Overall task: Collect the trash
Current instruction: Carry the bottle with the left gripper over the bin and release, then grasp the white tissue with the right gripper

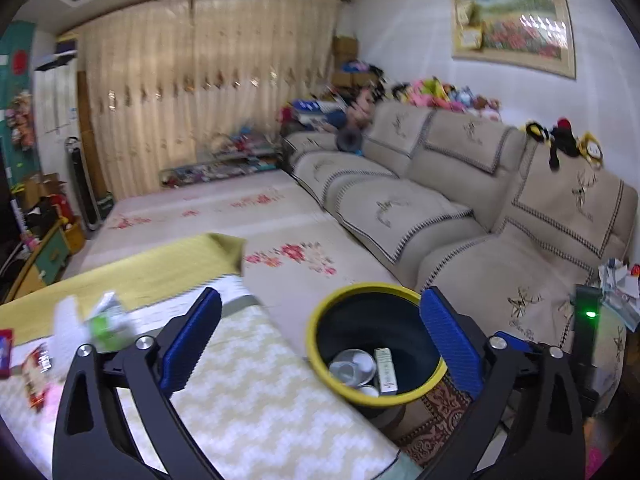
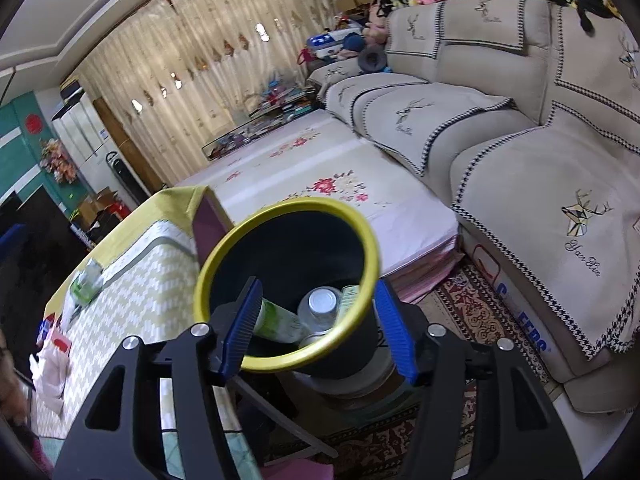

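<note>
Trash filled the bottom of the yellow-rimmed black bin (image 2: pixel 362 236), which stood on the patterned rug (image 2: pixel 476 312) just right of the table (image 1: pixel 256 392): a green-and-white tube (image 2: pixel 280 322), a clear bottle (image 2: pixel 320 308) and a small carton (image 1: pixel 386 370). Both grippers hung near it with blue pads spread wide and nothing between them, the right gripper (image 2: pixel 318 330) directly over the rim, the left gripper (image 1: pixel 320 340) between table and bin. More wrappers (image 1: pixel 106 320) lay left on the table. Farther right ran the beige sofa (image 1: pixel 460 208).
</note>
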The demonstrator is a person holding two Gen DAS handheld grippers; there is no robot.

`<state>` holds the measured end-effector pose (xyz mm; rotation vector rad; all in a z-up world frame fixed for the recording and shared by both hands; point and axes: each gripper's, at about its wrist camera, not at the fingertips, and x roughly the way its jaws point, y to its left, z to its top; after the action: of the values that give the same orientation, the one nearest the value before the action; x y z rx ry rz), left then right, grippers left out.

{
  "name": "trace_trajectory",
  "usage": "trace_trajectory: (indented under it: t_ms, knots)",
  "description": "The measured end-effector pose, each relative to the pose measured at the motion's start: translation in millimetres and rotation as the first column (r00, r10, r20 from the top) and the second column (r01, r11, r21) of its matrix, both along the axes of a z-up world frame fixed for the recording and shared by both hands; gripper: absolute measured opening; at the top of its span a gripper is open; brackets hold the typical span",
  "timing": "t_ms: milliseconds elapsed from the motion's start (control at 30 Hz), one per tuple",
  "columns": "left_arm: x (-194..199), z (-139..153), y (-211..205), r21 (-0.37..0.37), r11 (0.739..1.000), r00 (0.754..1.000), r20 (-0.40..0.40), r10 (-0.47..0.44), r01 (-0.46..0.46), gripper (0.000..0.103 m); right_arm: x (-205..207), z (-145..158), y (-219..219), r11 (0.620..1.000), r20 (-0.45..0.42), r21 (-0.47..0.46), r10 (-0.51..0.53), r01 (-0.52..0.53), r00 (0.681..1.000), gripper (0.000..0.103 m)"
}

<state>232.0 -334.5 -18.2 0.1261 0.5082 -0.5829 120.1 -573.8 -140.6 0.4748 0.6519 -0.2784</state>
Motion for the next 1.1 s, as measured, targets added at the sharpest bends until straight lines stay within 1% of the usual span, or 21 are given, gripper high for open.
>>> trace_trajectory:
  t_ms: [133, 200, 300, 367, 433, 533, 600, 633, 667, 700, 767, 833, 867, 933, 1033, 1100]
  knots:
    - [-23.4, 15.0, 72.0, -0.02, 0.994, 0.994, 0.031, 0.109, -0.109, 0.098, 8.7, 2.8, 28.1, 0.999, -0.018, -0.022, 0.048, -0.049, 0.999, 0.057]
    - [-34.5, 17.8, 107.7, -0.03, 0.987, 0.987, 0.033, 0.159, -0.158, 0.098, 13.5, 3.1, 44.7, 0.996, -0.026, -0.03, 0.077, -0.078, 0.997, 0.058]
    - [-49.8, 18.2, 163.9, -0.034, 0.97, 0.969, 0.034, 0.243, -0.242, 0.098, 23.7, 5.7, 73.0, 0.991, -0.045, -0.059, 0.12, -0.122, 0.992, 0.058]
    - [-59.7, 14.8, 202.7, -0.033, 0.953, 0.952, 0.029, 0.304, -0.303, 0.098, 29.2, 7.3, 92.6, 0.986, -0.052, -0.066, 0.153, -0.156, 0.987, 0.058]
    - [-65.8, 11.4, 233.1, -0.03, 0.935, 0.935, 0.024, 0.354, -0.354, 0.098, 36.2, 9.2, 118.9, 0.977, -0.061, -0.079, 0.194, -0.198, 0.979, 0.058]
    - [-74.8, 4.0, 280.1, -0.018, 0.897, 0.897, 0.025, 0.441, -0.441, 0.098, 46.5, 12.3, 152.5, 0.961, -0.071, -0.091, 0.257, -0.263, 0.964, 0.058]
    - [-81.8, -1.7, 309.5, -0.013, 0.873, 0.872, 0.031, 0.488, -0.488, 0.098, 54.7, 13.6, 184.2, 0.942, -0.079, -0.1, 0.313, -0.32, 0.946, 0.058]
    - [-86.0, -4.3, 327.5, -0.014, 0.855, 0.855, 0.036, 0.518, -0.518, 0.098, 58.7, 14.7, 198.4, 0.932, -0.083, -0.103, 0.34, -0.348, 0.937, 0.058]
    - [-89.5, -6.0, 340.7, -0.015, 0.843, 0.842, 0.04, 0.538, -0.538, 0.098, 63.5, 15.8, 220.8, 0.914, -0.086, -0.108, 0.382, -0.39, 0.92, 0.058]
    - [-94.8, -9.2, 357.7, -0.016, 0.825, 0.824, 0.042, 0.565, -0.565, 0.098, 66.3, 16.8, 236.3, 0.901, -0.088, -0.111, 0.411, -0.419, 0.907, 0.058]
    - [-99.4, -13.4, 381.3, -0.02, 0.805, 0.805, 0.032, 0.593, -0.593, 0.098, 70.8, 20.1, 269.4, 0.87, -0.089, -0.116, 0.472, -0.479, 0.877, 0.058]
    - [-102.2, -16.3, 394.9, -0.025, 0.794, 0.794, 0.021, 0.607, -0.607, 0.098, 73.7, 24.2, 300.0, 0.836, -0.083, -0.115, 0.53, -0.536, 0.844, 0.058]
    - [-105.1, -19.4, 406.8, -0.027, 0.785, 0.785, 0.013, 0.62, -0.619, 0.098, 74.0, 26.4, 317.9, 0.814, -0.078, -0.115, 0.563, -0.569, 0.822, 0.058]
    - [-107.5, -23.0, 418.7, -0.031, 0.774, 0.774, 0.0, 0.633, -0.632, 0.098, 71.0, 29.7, 346.0, 0.776, -0.067, -0.109, 0.618, -0.621, 0.784, 0.058]
    - [-107.6, -28.5, 427.1, -0.037, 0.767, 0.768, -0.024, 0.64, -0.64, 0.098, 66.9, 32.8, 391.4, 0.709, -0.067, -0.116, 0.693, -0.696, 0.718, 0.058]
    - [-108.1, -33.6, 435.3, -0.041, 0.767, 0.768, -0.038, 0.64, -0.641, 0.098, 65.2, 30.0, 409.4, 0.682, -0.084, -0.117, 0.718, -0.722, 0.691, 0.058]
